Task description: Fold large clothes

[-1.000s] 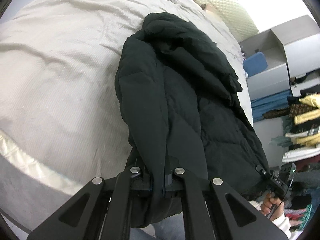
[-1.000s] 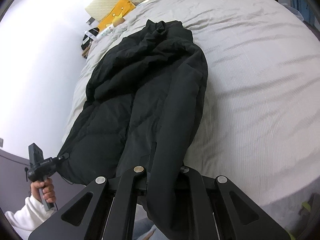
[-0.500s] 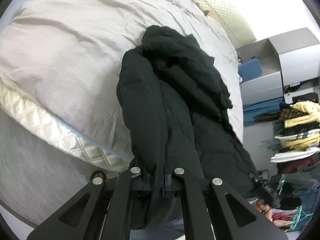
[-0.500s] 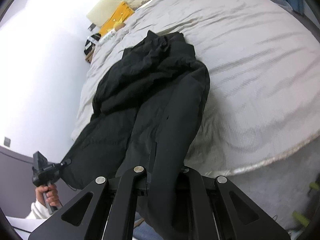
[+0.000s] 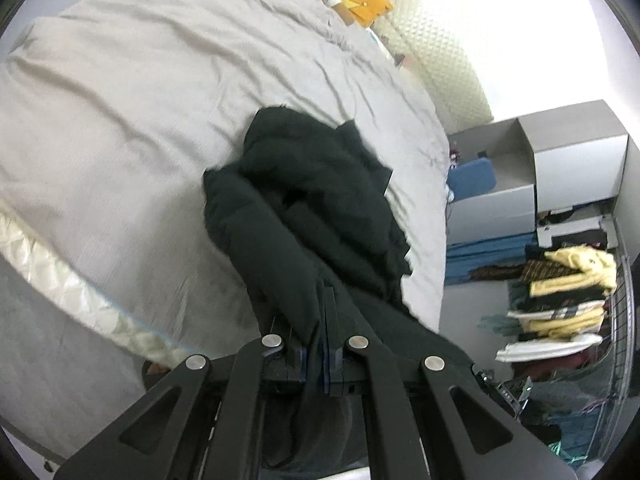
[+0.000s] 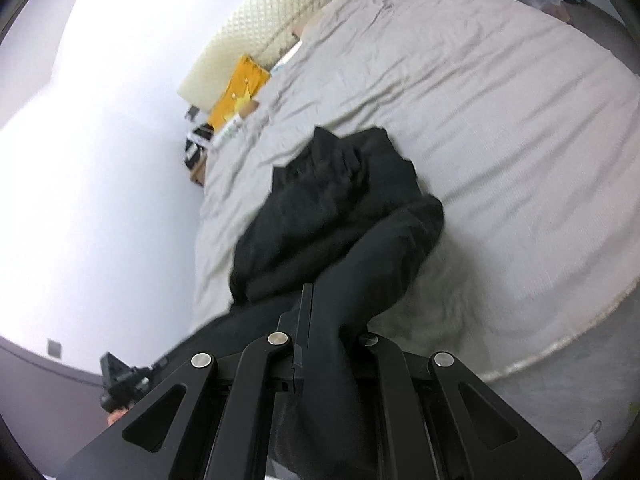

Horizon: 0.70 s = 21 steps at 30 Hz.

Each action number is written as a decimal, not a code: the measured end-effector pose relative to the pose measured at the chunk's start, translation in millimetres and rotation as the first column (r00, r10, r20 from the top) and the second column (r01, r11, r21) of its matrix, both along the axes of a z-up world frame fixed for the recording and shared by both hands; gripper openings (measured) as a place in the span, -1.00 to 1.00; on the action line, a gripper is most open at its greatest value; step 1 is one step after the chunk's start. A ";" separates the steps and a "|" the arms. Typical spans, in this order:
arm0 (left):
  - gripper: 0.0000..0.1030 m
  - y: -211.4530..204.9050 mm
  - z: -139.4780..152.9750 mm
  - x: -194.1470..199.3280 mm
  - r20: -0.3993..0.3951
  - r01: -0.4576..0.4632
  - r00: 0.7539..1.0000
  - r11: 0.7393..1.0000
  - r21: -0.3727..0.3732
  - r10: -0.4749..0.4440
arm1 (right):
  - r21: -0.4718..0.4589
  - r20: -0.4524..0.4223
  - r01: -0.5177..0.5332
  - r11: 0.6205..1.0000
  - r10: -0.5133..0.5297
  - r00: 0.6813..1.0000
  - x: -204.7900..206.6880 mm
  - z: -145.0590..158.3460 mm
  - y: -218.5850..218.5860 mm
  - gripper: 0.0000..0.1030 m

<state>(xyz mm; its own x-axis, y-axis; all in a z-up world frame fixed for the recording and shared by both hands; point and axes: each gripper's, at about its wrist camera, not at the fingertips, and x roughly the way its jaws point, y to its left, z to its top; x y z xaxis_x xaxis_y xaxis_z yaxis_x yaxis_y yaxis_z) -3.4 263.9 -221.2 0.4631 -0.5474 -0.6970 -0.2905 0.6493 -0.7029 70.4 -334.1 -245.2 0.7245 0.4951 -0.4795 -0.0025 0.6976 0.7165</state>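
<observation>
Both tools are clamped on the near hem of the black jacket (image 5: 316, 216) — the left gripper (image 5: 320, 312) and the right gripper (image 6: 320, 320). Its long axis runs away from them, far end bunched on the bed (image 5: 120, 120) — so the fold would go forward.
</observation>
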 end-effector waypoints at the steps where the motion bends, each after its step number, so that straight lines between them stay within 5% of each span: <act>1: -0.97 0.6 3.6 10.7 0.002 -0.003 1.000 1.000 0.002 0.003 | 0.021 0.002 0.008 1.000 -0.008 1.000 11.0 4.8 -3.0 -0.92; 13: -0.97 -8.4 30.6 152.4 -0.008 -0.055 0.998 0.998 0.022 0.055 | 0.108 -0.007 0.029 0.994 -0.028 1.000 128.2 42.0 -35.6 -0.92; 21: -0.95 -25.9 13.3 263.0 -0.074 -0.075 0.994 0.992 0.099 0.082 | 0.115 -0.108 0.026 0.993 -0.014 0.994 231.1 39.8 -49.2 -0.92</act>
